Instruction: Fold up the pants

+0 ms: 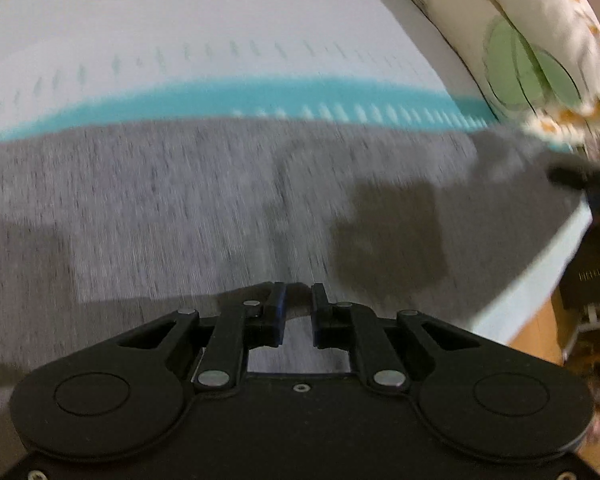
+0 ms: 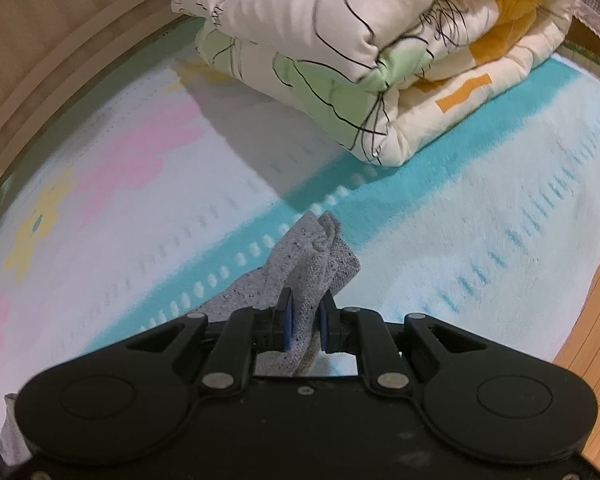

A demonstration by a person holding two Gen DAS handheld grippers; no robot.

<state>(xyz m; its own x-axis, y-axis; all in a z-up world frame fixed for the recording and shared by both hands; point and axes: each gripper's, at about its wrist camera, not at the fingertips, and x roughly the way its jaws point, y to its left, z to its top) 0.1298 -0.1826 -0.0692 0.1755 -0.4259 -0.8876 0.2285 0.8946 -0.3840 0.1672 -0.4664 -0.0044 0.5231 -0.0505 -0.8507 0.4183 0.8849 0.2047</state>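
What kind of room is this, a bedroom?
Probably a bedroom. A folded quilt lies on a bed sheet with pink and yellow flowers, a wooden frame runs along its edge, and grey pants are spread on the sheet.

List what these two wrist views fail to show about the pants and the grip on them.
- Left wrist view: motion blur smears the gray pants; folds and seams unreadable.
- Left hand-held gripper: whether its narrow-set pads pinch cloth cannot be told.
- Right wrist view: the right hand-held gripper clamps a bunched corner; its body hides the rest of the pants.
- Folded quilt: top cut off by the frame edge.
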